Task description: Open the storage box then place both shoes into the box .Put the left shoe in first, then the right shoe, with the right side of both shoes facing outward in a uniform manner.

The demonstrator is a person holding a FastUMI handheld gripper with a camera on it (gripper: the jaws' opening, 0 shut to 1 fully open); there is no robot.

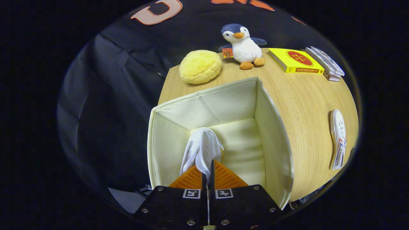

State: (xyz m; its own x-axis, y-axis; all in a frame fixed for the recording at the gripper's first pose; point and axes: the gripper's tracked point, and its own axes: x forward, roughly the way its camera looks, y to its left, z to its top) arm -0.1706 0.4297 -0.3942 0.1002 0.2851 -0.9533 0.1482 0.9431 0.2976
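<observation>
Steeply downward, tongs (207,174) clamped on shoe (202,150) inside box (274,140)

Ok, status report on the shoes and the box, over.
Gripper shut on white shoe, holding it inside the open storage box. Second shoe lies on the table, right of the box. Nothing blocking.

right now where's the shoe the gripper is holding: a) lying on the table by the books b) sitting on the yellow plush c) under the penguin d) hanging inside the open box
d: the gripper is shut on the white shoe, which hangs within the walls of the open storage box.
</observation>
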